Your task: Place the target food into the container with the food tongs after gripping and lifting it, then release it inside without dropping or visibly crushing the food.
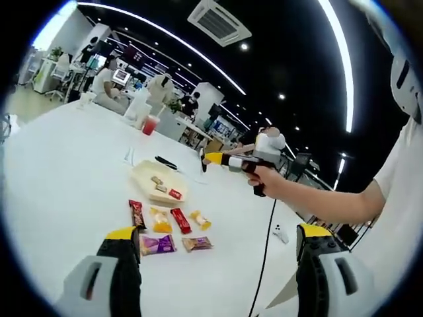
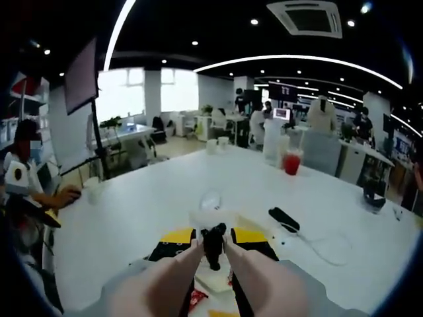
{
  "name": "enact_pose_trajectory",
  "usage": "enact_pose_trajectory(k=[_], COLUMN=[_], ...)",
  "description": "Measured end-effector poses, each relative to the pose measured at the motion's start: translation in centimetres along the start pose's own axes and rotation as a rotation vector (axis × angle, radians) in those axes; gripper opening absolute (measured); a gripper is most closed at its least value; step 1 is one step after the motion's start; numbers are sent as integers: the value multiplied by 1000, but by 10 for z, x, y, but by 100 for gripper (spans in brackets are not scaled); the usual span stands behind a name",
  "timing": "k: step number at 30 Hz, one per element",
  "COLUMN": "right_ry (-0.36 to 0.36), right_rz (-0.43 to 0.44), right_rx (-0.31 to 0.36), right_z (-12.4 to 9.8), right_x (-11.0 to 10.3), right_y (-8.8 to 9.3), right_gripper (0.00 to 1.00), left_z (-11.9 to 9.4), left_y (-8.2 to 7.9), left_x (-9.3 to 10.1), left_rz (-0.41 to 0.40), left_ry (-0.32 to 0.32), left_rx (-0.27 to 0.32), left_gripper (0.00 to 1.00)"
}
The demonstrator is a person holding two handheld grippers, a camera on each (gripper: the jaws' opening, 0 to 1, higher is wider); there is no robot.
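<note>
Table first: big, white, smooth top, and I'm looking across it at an open-plan office with dark ceiling, long curved light strips and a ceiling air unit.

Nearest in the left gripper view, my left gripper has its yellow-tipped jaws spread wide with nothing between them. Just beyond them lie the wrapped snacks, loose on the table: purple and brown packets closest, then a dark red bar, a yellow pack, a red bar and a small orange one. All crinkly foil-type wrappers, mostly flat rectangles. Past those sits the container, a shallow pale tray with a few small packets already in it.

Further right, a person's hand holds my right gripper in the air above the table, off the container's far right.

In the right gripper view its jaws are pressed on the food tongs, two pale arms angling in to a dark tip. Behind, a red drink near the table's far edge.
</note>
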State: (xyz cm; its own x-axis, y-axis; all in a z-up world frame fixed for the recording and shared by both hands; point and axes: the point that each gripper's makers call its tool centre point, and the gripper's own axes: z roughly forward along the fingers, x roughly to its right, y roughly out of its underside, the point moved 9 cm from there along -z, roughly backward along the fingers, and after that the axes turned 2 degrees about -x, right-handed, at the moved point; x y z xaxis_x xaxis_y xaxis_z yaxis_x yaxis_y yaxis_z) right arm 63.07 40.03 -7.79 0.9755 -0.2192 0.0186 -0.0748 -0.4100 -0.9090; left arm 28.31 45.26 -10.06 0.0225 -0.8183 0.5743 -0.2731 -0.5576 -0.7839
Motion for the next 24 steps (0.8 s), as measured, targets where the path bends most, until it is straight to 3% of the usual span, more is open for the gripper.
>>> enact_pose_trajectory(k=[13,24], right_ry=[3,28], right_rz=[-12,-2], right_rx=[48,47], right_z=[14,31], right_x=[7,20], right_y=[-33,-39], right_gripper=[20,20], left_z=[-13,-26], left_y=[0,-1], left_x=[0,-2], left_rz=[7,7], left_ry=[-30,-66], left_rx=[22,43], left_gripper=[99,99])
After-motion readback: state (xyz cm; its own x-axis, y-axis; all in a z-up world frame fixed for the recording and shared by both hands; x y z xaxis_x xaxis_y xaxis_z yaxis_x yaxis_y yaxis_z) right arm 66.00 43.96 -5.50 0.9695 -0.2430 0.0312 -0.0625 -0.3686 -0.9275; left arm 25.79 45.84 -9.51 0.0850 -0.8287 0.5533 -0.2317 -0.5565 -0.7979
